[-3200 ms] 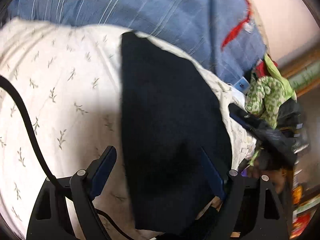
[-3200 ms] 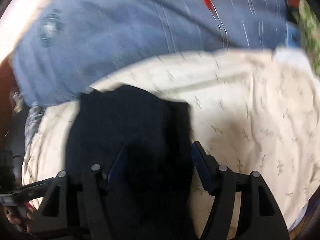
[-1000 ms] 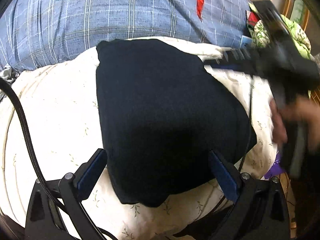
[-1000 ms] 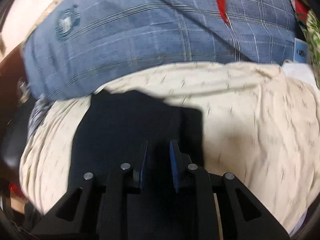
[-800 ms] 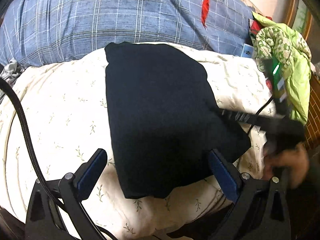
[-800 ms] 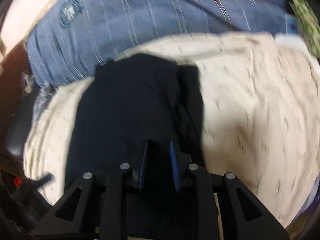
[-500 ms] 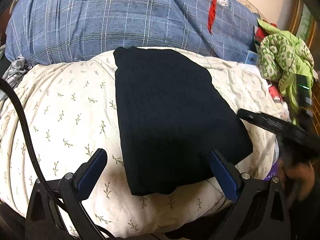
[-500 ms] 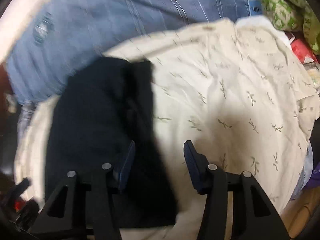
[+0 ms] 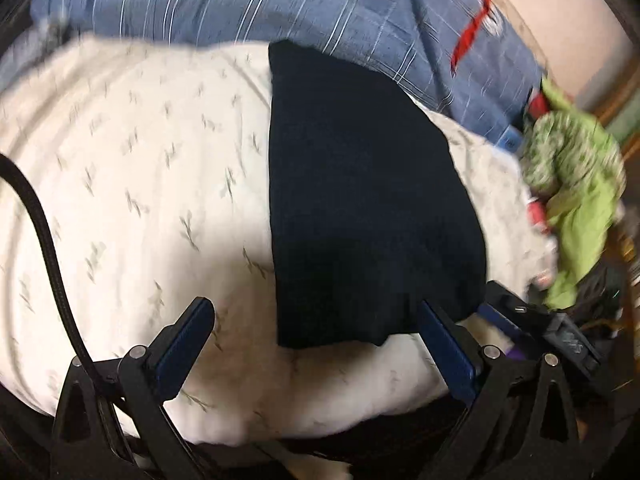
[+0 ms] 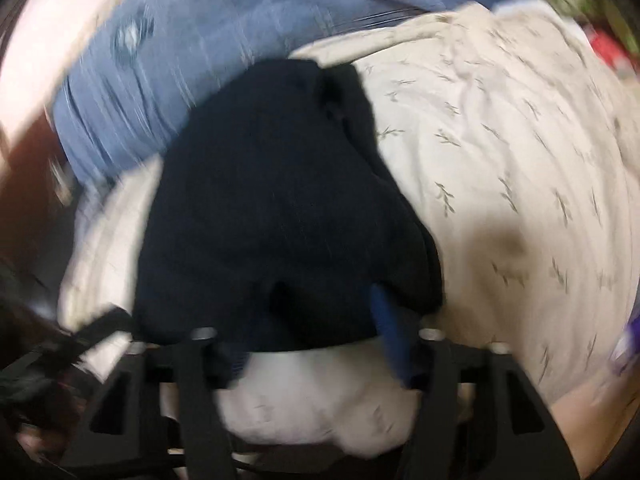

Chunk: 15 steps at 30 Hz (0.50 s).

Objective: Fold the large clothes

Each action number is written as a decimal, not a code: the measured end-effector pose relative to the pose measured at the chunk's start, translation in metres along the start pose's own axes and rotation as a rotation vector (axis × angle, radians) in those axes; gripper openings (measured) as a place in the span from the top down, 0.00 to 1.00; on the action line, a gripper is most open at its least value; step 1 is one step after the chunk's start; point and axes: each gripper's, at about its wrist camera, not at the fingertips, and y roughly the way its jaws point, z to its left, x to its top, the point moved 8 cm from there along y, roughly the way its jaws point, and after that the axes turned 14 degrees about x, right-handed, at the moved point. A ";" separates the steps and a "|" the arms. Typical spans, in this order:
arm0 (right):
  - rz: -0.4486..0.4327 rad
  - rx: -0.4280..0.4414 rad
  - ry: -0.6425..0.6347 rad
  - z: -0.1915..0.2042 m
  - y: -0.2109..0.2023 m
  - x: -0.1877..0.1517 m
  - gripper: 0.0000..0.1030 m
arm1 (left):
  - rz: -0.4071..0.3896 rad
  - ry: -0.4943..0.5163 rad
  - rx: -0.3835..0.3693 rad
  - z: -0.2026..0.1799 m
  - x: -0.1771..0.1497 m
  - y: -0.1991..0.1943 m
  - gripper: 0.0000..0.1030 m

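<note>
Folded dark navy garment (image 9: 368, 200) lying flat on leaf-print cream bedding (image 9: 132, 184), blue plaid cover (image 9: 280, 4) behind, green clothes (image 9: 580, 184) heaped beside, left claw (image 9: 316, 340) spread wide, right claw (image 10: 312, 344) released around garment's near edge

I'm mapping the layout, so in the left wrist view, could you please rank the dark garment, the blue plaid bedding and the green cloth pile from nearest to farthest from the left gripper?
1. Dark garment, just ahead of the left gripper, overlapping its right finger.
2. Green cloth pile, off to the right.
3. Blue plaid bedding, across the top, behind the garment.
</note>
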 end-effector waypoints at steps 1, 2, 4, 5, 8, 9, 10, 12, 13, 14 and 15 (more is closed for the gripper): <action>-0.021 0.072 0.096 -0.005 -0.007 0.000 0.19 | 0.024 -0.028 -0.048 0.002 0.004 0.002 0.02; -0.023 0.112 0.149 -0.009 -0.010 -0.003 0.19 | 0.039 -0.056 -0.086 0.005 0.011 0.003 0.02; -0.013 0.173 0.253 -0.018 -0.010 -0.008 0.19 | 0.039 -0.113 -0.117 0.011 0.032 0.006 0.01; -0.015 0.192 0.292 -0.023 -0.008 -0.011 0.19 | 0.035 -0.126 -0.129 0.012 0.041 0.006 0.01; 0.015 0.207 0.337 -0.024 0.005 -0.025 0.19 | 0.039 -0.139 -0.158 0.011 0.096 0.025 0.01; 0.018 0.216 0.343 -0.020 0.010 -0.026 0.19 | 0.053 -0.135 -0.159 0.009 0.108 0.033 0.01; 0.008 0.236 0.350 -0.016 0.014 -0.028 0.19 | 0.075 -0.129 -0.162 0.007 0.128 0.047 0.01; 0.025 0.253 0.354 -0.008 0.023 -0.030 0.19 | 0.092 -0.116 -0.163 0.002 0.157 0.065 0.01; 0.037 0.257 0.353 -0.006 0.028 -0.028 0.19 | 0.098 -0.113 -0.146 0.001 0.170 0.075 0.01; 0.047 0.260 0.352 -0.003 0.034 -0.026 0.19 | 0.112 -0.106 -0.117 0.000 0.184 0.089 0.01; 0.051 0.263 0.352 0.000 0.040 -0.023 0.19 | 0.125 -0.101 -0.110 -0.001 0.193 0.099 0.01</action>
